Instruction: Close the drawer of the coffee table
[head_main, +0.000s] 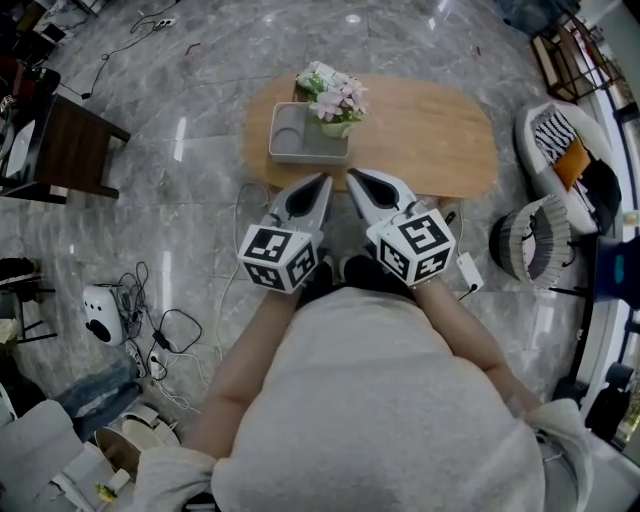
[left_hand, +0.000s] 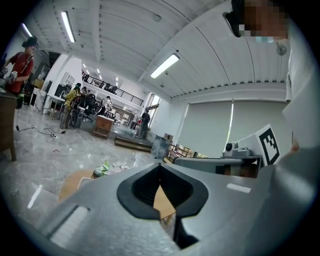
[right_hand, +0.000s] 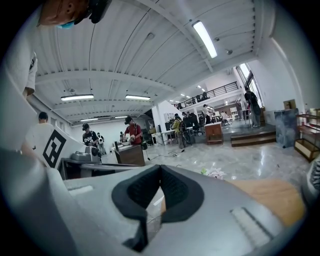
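The coffee table (head_main: 430, 130) has an oval wooden top and stands in front of me on the marble floor. No drawer front shows in any view; the table's near edge lies under my grippers. My left gripper (head_main: 326, 180) and right gripper (head_main: 350, 176) hover side by side over that near edge, tips pointing at the table. Each has its jaws together with nothing between them. In the left gripper view the shut left gripper (left_hand: 160, 166) frames a sliver of tabletop (left_hand: 163, 203). The right gripper (right_hand: 160, 168) shows the tabletop (right_hand: 270, 197) to its right.
A grey tray (head_main: 290, 152) and a pot of pink flowers (head_main: 340, 102) sit on the table's left part. A dark side table (head_main: 70, 145) stands at the left, with cables (head_main: 160, 335) on the floor. A round chair (head_main: 565, 150) and a basket stool (head_main: 530, 240) stand at the right.
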